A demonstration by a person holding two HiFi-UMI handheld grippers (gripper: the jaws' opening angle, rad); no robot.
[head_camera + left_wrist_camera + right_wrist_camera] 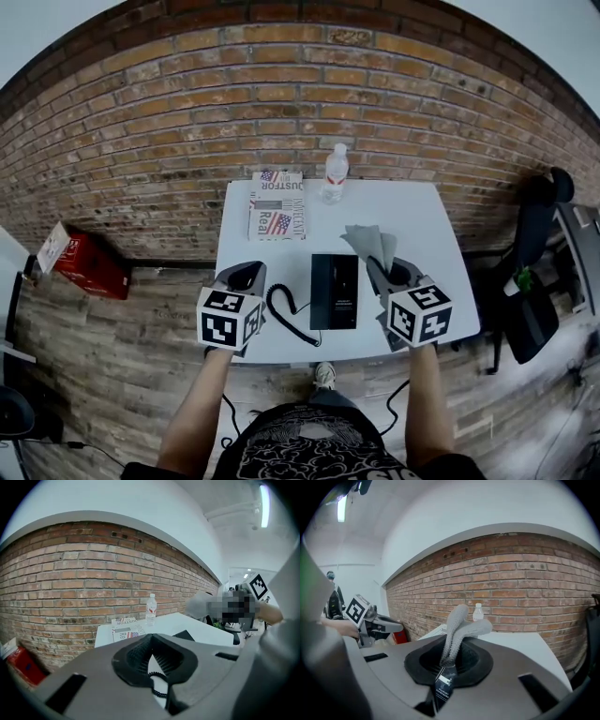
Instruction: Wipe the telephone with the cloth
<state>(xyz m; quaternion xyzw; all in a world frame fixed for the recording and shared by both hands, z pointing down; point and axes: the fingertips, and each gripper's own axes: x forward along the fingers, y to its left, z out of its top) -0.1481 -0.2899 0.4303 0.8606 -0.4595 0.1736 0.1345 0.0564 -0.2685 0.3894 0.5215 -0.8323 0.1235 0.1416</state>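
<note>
A black telephone (334, 291) lies flat at the middle of the white table (427, 220), its coiled cord (286, 316) trailing off its left side. My right gripper (400, 273) hovers just right of the phone, shut on a grey cloth (372, 243) that sticks up and forward from the jaws. In the right gripper view the cloth (461, 626) rises out of the right gripper (452, 657). My left gripper (243, 277) hangs at the table's front left, left of the cord, shut and holding nothing. In the left gripper view, a corner of the phone (185, 635) shows past the left gripper (151, 640).
A folded newspaper (277, 204) and a clear water bottle (334, 173) stand at the table's back edge against the brick wall. A red box (82, 262) sits on the floor at left. A black office chair (536, 272) stands at right.
</note>
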